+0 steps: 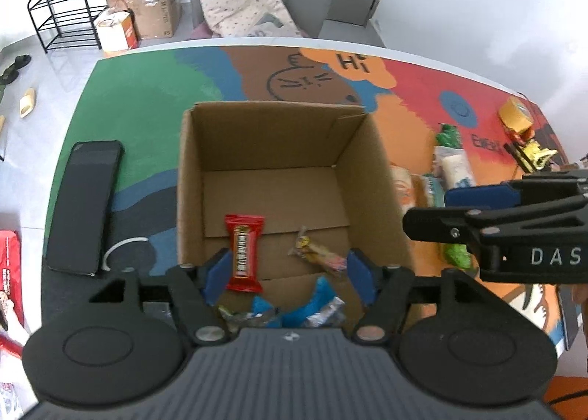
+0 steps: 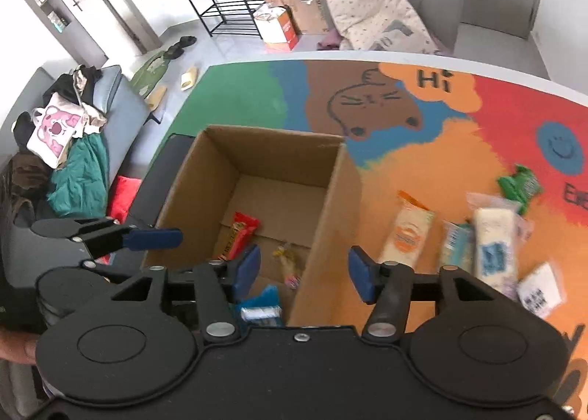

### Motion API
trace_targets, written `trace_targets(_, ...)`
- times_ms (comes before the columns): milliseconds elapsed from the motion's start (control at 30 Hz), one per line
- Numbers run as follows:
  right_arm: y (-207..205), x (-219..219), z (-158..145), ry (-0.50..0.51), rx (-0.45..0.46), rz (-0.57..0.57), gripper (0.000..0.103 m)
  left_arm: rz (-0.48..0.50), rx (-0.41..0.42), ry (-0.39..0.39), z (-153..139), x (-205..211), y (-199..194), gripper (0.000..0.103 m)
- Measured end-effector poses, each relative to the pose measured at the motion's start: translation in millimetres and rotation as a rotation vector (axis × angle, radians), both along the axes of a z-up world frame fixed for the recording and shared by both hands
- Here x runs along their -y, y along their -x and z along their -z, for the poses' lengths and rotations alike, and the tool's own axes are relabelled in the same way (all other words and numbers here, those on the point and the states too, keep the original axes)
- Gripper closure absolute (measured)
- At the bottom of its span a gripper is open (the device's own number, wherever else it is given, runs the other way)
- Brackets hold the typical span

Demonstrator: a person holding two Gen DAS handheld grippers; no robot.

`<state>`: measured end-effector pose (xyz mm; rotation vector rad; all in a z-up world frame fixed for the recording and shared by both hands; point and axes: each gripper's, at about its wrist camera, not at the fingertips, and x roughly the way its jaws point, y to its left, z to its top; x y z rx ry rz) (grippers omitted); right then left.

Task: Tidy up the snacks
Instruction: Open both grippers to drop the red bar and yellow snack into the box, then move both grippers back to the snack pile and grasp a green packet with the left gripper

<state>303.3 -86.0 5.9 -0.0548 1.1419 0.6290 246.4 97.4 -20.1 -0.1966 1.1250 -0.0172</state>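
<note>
We find both the left gripper (image 1: 286, 273) and right gripper (image 2: 304, 269) part-open and empty above the cardboard box (image 1: 191, 177), snacks inside at lower centre. Risk: the right gripper straddles the box wall and could snag it when moving toward the loose snacks (image 2: 492, 236) at right.

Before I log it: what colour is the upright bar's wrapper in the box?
Red, on the bar in the box; clearest from the left wrist.

one cardboard box (image 1: 279, 162), one phone (image 1: 82, 206), two grippers (image 1: 286, 274) (image 2: 304, 274).
</note>
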Motion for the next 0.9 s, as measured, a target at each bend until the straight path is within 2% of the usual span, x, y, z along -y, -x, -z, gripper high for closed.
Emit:
trace_targets(100,1,15,3,0.024,0.006,0.017,0.047,0.026,0.012,0.001,-5,12,0,0.032)
trace_targets(233,1,37,8,0.049,0.007,0.049,0.038,0.051,0.027,0.000,-11,29,-2,0.031)
trace_targets(600,0,92,12,0.073,0.013,0.101,0.028,0.123,0.039,0.002,-25,75,-8,0.029)
trace_targets(667,0,100,14,0.073,0.009,0.113,0.027,0.128,0.040,0.004,-28,84,-10,0.025)
trace_targets(900,-3,130,22,0.081,0.006,0.148,0.022,0.169,0.032,0.024,-24,119,-19,0.022)
